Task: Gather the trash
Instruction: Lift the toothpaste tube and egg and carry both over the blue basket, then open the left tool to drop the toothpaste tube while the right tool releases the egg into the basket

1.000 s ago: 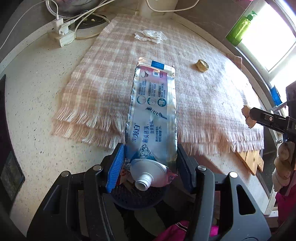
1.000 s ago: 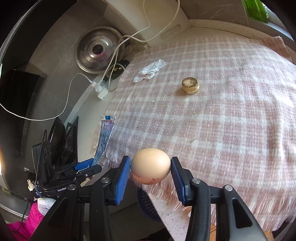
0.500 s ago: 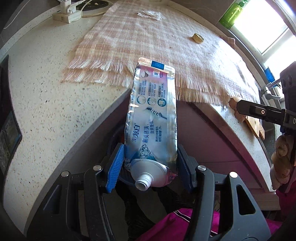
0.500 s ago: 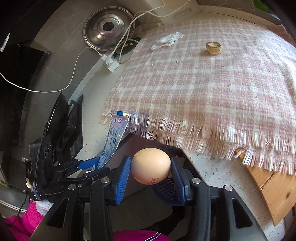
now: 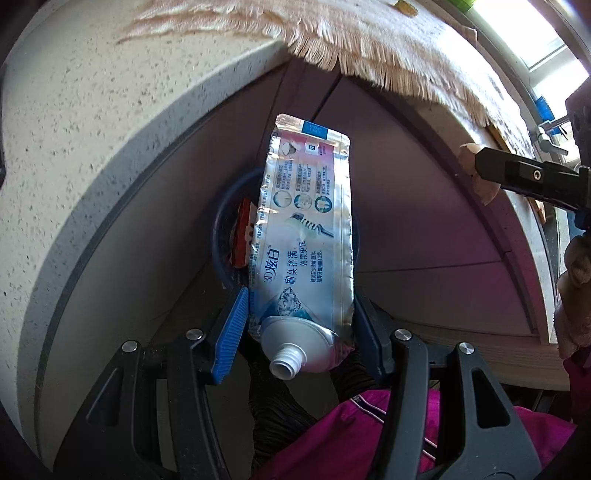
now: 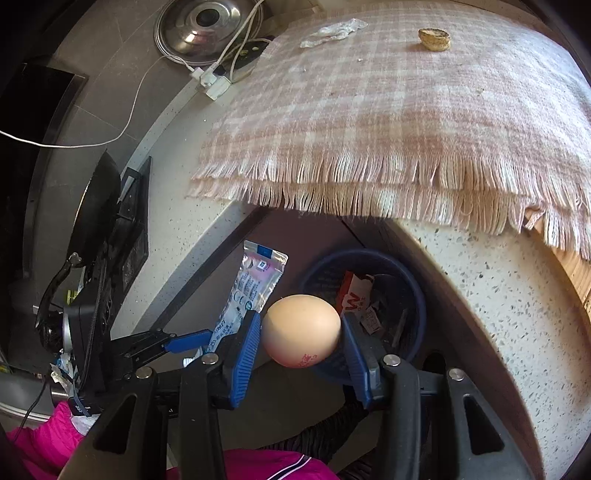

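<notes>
Speckled stone countertop (image 6: pixel 491 295) is seen from off its front edge, with a fringed pink plaid cloth (image 6: pixel 388 110) spread over it and a dark blue waste basket (image 6: pixel 413 295) standing below that edge against the cabinet fronts. All places are given relative to this basket. A flattened, uncapped toothpaste tube (image 5: pixel 306 236) is pinched near its neck by the left gripper (image 5: pixel 299 325) and is held above the basket, its sealed end pointing toward the cabinet. An eggshell (image 6: pixel 301 325), seemingly whole on this side but broken-edged in the other view, is clamped between the pads of the right gripper (image 6: pixel 301 328), beside the tube and over the basket's near rim. A crumpled wrapper (image 6: pixel 336 29) and a small round scrap (image 6: pixel 434 38) lie far from the basket, up on the cloth. Red-and-white packaging (image 6: pixel 354 295) is already inside.

If released now, the long tube could catch on the rim and tip outside. The shell could be crushed by a tighter squeeze, or be dropped short of the opening.
</notes>
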A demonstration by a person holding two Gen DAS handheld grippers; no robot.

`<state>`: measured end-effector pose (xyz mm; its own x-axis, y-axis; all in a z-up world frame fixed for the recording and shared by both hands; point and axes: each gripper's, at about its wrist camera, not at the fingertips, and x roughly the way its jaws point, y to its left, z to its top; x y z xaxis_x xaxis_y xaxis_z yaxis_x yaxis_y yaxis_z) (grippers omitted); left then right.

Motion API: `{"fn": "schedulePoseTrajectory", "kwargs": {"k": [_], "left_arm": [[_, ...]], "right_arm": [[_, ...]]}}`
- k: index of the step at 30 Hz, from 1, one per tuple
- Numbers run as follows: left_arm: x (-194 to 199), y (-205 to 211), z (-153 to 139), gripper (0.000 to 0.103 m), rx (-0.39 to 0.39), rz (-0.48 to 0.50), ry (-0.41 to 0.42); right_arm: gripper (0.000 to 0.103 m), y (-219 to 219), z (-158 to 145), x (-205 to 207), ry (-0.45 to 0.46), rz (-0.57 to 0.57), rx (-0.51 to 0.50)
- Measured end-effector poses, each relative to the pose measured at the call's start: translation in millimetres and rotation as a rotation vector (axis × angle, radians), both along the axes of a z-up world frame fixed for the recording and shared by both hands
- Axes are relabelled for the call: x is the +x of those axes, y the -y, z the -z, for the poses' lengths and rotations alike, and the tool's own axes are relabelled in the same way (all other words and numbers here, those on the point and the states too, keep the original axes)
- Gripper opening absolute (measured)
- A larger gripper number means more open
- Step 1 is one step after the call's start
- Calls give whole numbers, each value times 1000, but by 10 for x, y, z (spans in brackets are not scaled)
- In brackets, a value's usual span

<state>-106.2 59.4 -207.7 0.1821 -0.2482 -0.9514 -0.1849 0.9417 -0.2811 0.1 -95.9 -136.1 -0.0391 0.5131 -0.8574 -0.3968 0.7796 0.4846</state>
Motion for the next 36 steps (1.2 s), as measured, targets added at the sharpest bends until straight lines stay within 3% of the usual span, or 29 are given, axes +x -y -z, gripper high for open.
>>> {"fn": "schedulePoseTrajectory", "kwargs": {"k": [14,36], "left_arm": [[-15,70,566,56,-37,17,-133],[294,195,825,57,18,29,-173]], "right_arm": [[46,-121,405,-110,-23,-28,-88],[49,-256,591,-67,-7,-76,-125]]}}
